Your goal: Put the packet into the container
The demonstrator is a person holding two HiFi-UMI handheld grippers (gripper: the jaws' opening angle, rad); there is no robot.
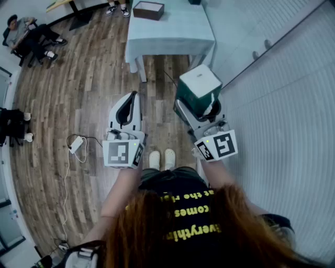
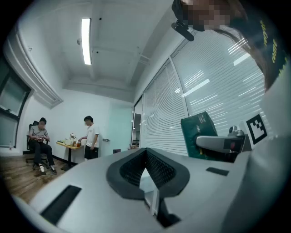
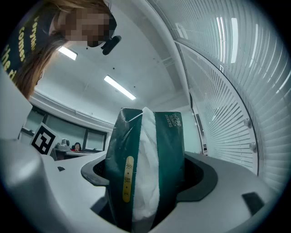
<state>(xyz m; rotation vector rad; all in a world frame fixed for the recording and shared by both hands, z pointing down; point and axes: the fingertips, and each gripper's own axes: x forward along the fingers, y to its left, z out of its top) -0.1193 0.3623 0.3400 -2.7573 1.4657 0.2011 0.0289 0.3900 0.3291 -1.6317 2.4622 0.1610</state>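
My right gripper (image 1: 203, 106) is shut on a dark green tissue packet (image 1: 197, 85) with a white top face, held in the air in front of the person's body. In the right gripper view the packet (image 3: 166, 154) stands upright between the jaws and white tissue shows along its opening. The left gripper view shows the same packet (image 2: 200, 129) off to the right. My left gripper (image 1: 127, 108) is shut with nothing in it, its black pads (image 2: 132, 170) meeting. A brown open box, the container (image 1: 148, 9), sits on a pale table (image 1: 178, 34) straight ahead, well beyond both grippers.
A glass wall with blinds (image 1: 282, 104) runs along the right. A white cable and adaptor (image 1: 77, 144) lie on the wood floor at left. A seated person (image 1: 23, 34) is at the far left. Another person stands by a small table (image 2: 91, 136).
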